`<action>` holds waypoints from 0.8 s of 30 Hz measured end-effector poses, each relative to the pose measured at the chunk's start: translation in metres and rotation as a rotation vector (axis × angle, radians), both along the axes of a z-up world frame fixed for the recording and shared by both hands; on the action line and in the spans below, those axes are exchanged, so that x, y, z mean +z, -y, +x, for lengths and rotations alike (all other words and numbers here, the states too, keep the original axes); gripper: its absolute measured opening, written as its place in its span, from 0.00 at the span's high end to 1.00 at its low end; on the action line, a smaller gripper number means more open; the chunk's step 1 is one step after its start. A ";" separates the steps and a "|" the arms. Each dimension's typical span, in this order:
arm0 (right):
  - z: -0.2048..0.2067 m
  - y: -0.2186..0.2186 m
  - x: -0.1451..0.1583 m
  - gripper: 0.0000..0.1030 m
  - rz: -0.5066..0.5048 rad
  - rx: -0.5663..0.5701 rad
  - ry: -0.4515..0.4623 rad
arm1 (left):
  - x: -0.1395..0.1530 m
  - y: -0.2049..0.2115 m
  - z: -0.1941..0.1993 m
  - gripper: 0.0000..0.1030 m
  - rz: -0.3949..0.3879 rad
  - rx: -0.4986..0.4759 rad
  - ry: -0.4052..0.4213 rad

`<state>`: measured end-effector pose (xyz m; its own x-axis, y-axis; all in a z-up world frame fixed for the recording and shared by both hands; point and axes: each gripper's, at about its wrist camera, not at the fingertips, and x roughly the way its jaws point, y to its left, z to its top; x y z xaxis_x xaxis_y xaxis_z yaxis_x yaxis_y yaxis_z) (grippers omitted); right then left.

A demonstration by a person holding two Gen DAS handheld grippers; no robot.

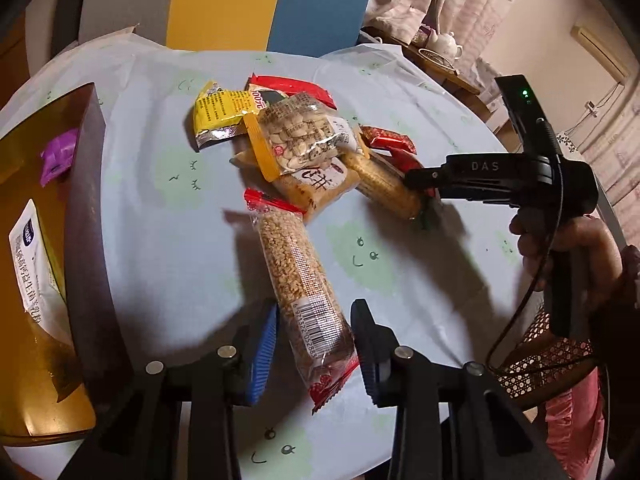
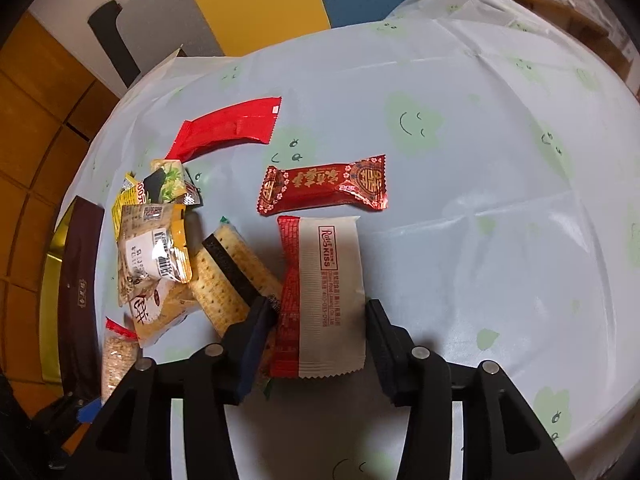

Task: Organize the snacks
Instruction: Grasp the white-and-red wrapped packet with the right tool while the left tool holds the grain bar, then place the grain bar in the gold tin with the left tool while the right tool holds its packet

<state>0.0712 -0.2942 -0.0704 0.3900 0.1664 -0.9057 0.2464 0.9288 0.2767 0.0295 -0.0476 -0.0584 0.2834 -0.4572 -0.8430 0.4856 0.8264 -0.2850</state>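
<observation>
Snacks lie heaped mid-bench, right of the gold box (image 1: 52, 280) already holding two packets. My left hand-held gripper (image 1: 314, 344) is released, jaws straddling the sesame bar (image 1: 304, 280); I'd close squarely on its middle. My right hand-held gripper (image 2: 316, 340), also released, brackets the red-and-white wafer packet (image 2: 324, 296); I'd avoid pinching the neighbouring cracker pack (image 2: 228, 276).

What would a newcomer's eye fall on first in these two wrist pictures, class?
Probably the jumbled heap of snack packets in the middle of the pale blue tablecloth. Next, the long sesame bar lying between the open fingers of the left gripper, and the red-and-white Kiss packet between those of the right gripper. At the table's left edge stands a gold box.
</observation>
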 end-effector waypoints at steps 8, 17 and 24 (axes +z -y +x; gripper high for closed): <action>-0.008 0.001 0.008 0.63 -0.117 -0.007 0.010 | 0.019 0.002 -0.006 0.67 -0.064 -0.007 0.063; -0.009 -0.004 -0.001 0.63 -0.270 0.015 -0.054 | -0.003 0.023 -0.001 0.71 0.070 -0.056 0.014; -0.008 0.004 0.000 0.62 -0.253 0.008 -0.057 | -0.013 0.034 0.009 0.63 0.142 -0.055 -0.007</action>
<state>0.0629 -0.2978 -0.0706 0.3362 -0.0652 -0.9395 0.2472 0.9687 0.0213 0.0383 -0.0813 -0.0715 0.2552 -0.3481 -0.9020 0.5294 0.8310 -0.1709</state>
